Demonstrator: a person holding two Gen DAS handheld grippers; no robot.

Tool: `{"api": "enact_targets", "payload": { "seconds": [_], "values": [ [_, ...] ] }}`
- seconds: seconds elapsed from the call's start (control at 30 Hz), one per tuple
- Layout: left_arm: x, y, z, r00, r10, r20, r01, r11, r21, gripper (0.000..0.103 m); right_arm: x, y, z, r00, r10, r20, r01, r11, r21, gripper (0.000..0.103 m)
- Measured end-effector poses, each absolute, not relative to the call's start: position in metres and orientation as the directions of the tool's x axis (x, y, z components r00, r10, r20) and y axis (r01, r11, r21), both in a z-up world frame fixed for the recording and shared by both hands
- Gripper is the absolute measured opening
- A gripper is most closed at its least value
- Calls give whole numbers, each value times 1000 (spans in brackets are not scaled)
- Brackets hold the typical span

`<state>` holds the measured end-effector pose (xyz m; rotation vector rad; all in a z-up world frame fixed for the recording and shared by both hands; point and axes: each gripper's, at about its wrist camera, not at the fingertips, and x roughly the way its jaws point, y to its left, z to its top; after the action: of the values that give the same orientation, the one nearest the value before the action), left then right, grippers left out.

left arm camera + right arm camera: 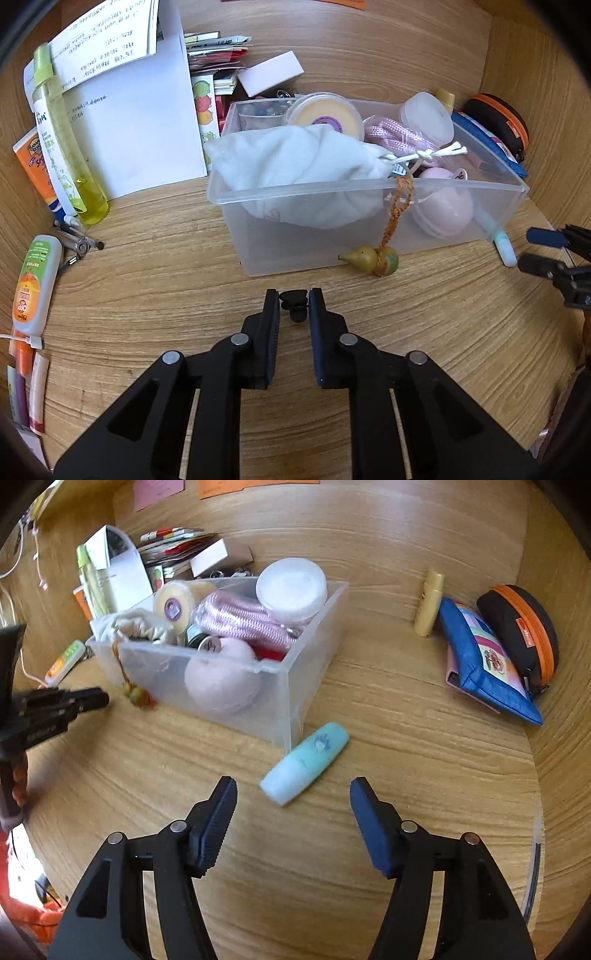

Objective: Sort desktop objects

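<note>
A clear plastic box (266,254) full of small items stands mid-desk, also seen in the right wrist view (295,686). A gourd charm (373,260) hangs over its front wall on an orange cord. In front of the box, my left gripper (293,295) is shut on a small black clip-like piece (294,308) just above the desk. My right gripper (293,782) is open, its fingers spread on either side of the near end of a mint-green tube (306,762). The tube lies on the desk at the box's corner, and the pads do not touch it.
Papers (140,122), a yellow spray bottle (62,140) and an orange-labelled tube (35,280) crowd the left side. A blue pouch (480,664), a black case with an orange zip (524,631) and a yellow tube (428,602) lie at the right, by wooden walls.
</note>
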<state>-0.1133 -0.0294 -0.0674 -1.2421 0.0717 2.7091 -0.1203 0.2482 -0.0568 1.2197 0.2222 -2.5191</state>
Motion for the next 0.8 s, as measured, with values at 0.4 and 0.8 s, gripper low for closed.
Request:
{"api": "enact_targets", "payload": {
  "seconds": [0.4, 0.8],
  "values": [
    [-102, -30, -51, -678, 156, -718, -174, -983, -48, 15, -146, 232, -73, -572, -141, -808, 312, -949, -56, 30],
    [-93, -33, -28, -723, 213, -657, -197, -975, -100, 15, -135, 252, -64, -607, -135, -783, 243, -970, -21, 22]
  ]
}}
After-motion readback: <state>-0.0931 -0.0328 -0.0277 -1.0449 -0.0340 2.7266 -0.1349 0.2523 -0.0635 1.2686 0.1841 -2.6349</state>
